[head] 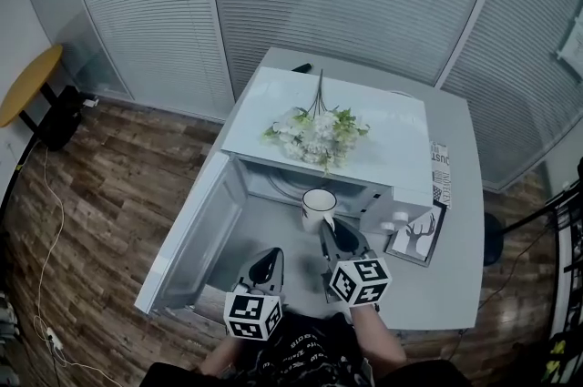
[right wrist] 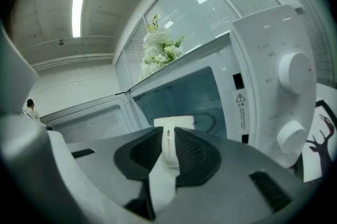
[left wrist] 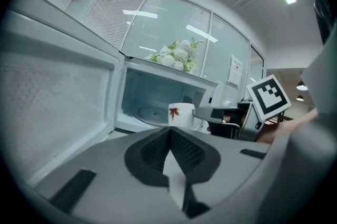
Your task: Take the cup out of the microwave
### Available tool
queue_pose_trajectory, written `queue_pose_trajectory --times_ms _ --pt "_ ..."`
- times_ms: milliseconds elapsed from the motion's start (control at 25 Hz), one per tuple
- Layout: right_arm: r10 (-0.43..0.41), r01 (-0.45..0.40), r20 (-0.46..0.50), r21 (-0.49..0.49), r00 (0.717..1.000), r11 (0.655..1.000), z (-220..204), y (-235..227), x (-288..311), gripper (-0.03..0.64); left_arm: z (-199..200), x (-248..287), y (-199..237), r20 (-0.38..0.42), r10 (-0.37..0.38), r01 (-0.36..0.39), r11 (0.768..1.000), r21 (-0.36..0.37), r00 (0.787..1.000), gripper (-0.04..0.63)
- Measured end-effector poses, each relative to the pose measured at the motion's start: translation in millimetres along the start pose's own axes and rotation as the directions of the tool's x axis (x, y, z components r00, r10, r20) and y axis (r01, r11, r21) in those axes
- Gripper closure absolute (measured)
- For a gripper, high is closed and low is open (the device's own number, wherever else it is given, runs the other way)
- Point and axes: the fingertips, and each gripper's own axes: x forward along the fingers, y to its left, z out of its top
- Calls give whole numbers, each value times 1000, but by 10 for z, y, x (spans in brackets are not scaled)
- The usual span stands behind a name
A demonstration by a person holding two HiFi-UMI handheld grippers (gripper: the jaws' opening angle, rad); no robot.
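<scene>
Pinching handle of white cup (head: 319,208) at microwave (head: 392,139) mouth, frame centre, right gripper (right wrist: 168,137) jaws grip narrowly: cup may pivot, tip, clip cavity edge. Left gripper (left wrist: 169,138) jaws pressed together, empty.

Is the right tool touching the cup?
Touching. In the right gripper view the right tool pinches the cup by its handle, pads flush on both sides.

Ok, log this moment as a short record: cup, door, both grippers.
cup: white, red leaf print, at the microwave mouth
door: swung open to the left
right gripper: shut on the cup's handle
left gripper: shut, empty, low in front of the open door
on top: white flowers
</scene>
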Motion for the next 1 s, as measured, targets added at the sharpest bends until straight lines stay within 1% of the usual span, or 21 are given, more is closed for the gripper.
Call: queue_pose_trajectory --times_ms 240,600,1000 --pt "-9 9 -11 2 1000 1000 -105 -6 -130 552 -9 21 -86 0 -16 16 1000 16 1000 589" --pt "-22 22 -26 -8 999 1000 -227 -9 -348 552 -5 31 -135 -1 -20 20 999 31 1000 589" --pt "-52 52 8 7 999 999 -199 -23 -605 552 -31 38 -161 -15 -19 20 999 38 1000 589"
